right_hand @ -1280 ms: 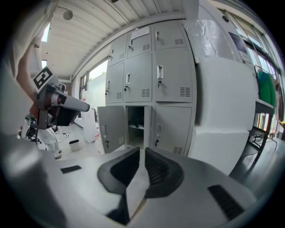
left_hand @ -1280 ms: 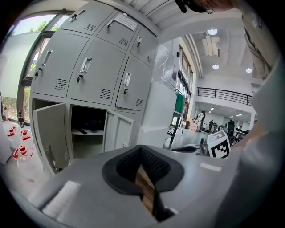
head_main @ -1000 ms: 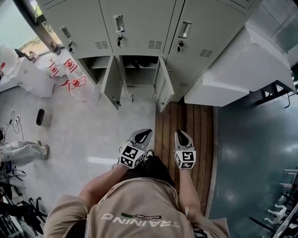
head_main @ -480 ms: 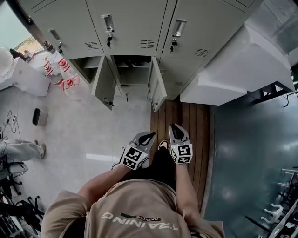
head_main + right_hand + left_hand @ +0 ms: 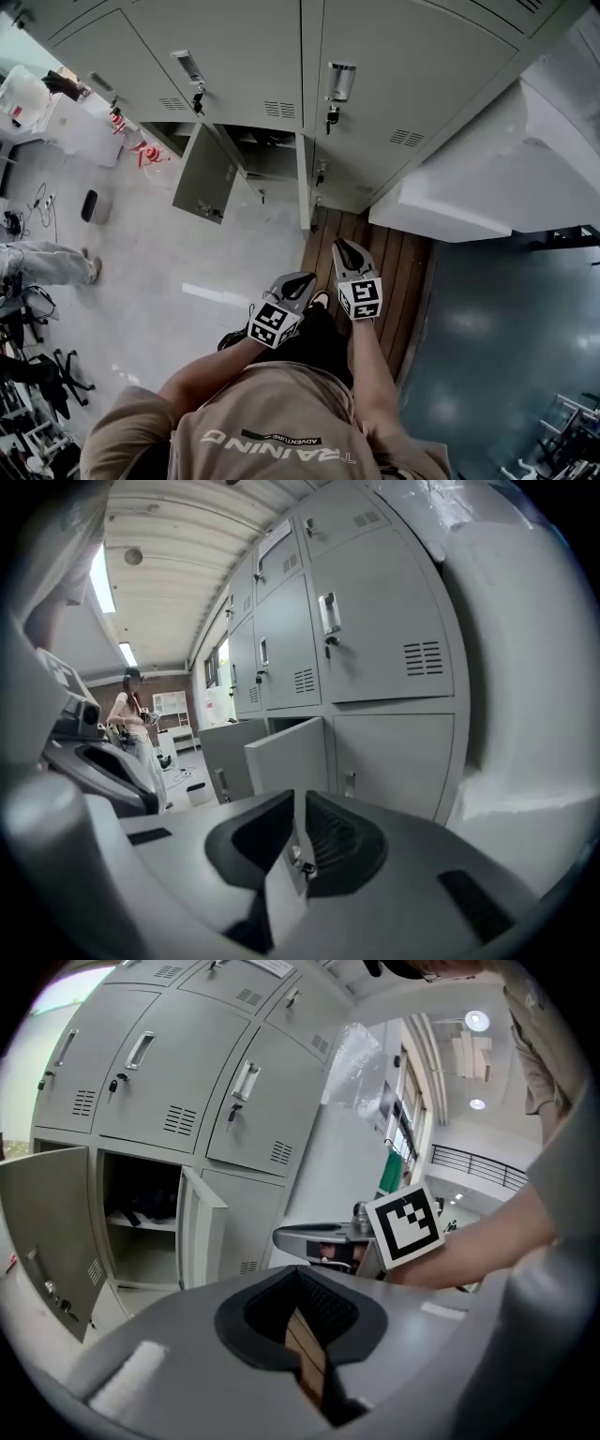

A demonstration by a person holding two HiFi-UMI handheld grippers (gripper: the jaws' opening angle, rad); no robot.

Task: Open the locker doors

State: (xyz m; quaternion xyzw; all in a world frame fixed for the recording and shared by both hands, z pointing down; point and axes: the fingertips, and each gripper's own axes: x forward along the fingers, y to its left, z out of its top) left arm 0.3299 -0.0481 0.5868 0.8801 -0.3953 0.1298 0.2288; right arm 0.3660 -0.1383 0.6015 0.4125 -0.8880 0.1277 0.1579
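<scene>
Grey lockers had two lower doors open, the others shut, not yet done; left gripper and right gripper hung well back, jaws closed, empty.

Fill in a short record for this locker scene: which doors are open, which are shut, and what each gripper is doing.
Setting: bank of grey lockers, seen from above
Open doors: two in the lower row, the left lower door and the middle lower door, both swung outward
Shut doors: the upper doors and the lower right door
Left gripper: jaws together, holding nothing, short of the lockers
Right gripper: jaws together, holding nothing, above the wooden platform
</scene>
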